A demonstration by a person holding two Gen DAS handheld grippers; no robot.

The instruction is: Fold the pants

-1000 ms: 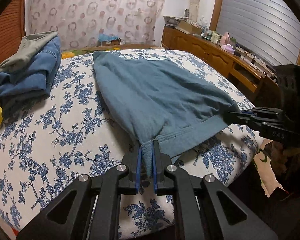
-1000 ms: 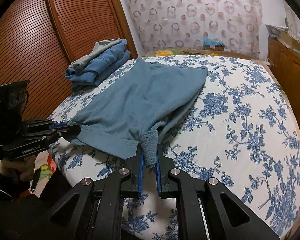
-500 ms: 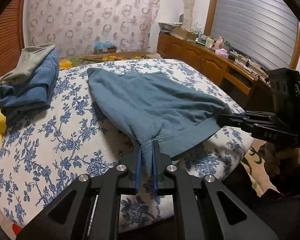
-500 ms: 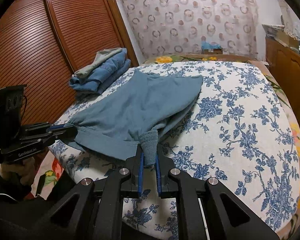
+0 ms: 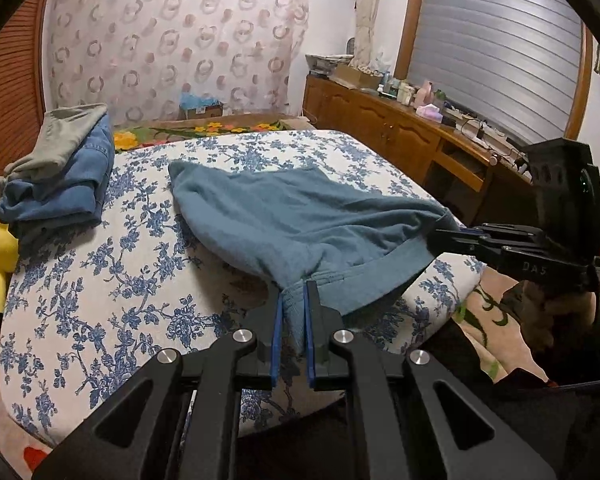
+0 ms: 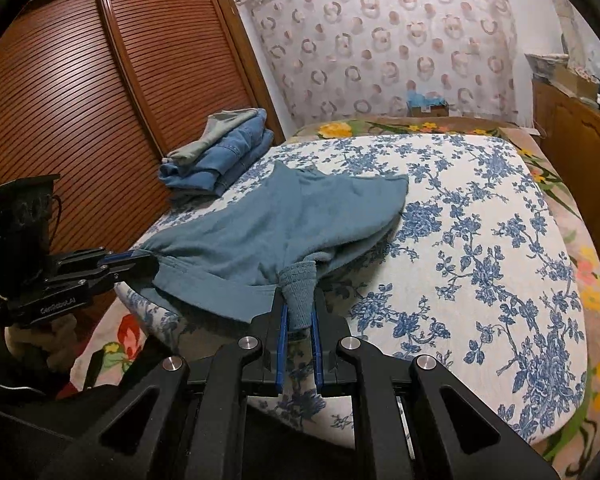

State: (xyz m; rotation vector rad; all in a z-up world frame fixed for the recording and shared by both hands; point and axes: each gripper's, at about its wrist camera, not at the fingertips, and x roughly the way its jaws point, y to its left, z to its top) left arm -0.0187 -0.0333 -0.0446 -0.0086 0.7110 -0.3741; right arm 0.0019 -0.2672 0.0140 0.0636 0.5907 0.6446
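A bed (image 5: 80,280) with a blue-flowered cover fills the room between a slatted wardrobe (image 6: 80,100) and a wooden sideboard (image 5: 380,128); a ring-patterned curtain (image 5: 172,48) hangs behind. Teal pants (image 5: 284,220) lie across the bed's near half, their near hem lifted at the bed's edge. The left gripper (image 5: 292,320) is clamped on one hem corner, the right gripper (image 6: 300,312) on a bunched ribbed corner. A folded stack (image 6: 220,156) sits by the wardrobe edge. The cover right of the pants is bare. Small items on the sideboard are too blurred to name.
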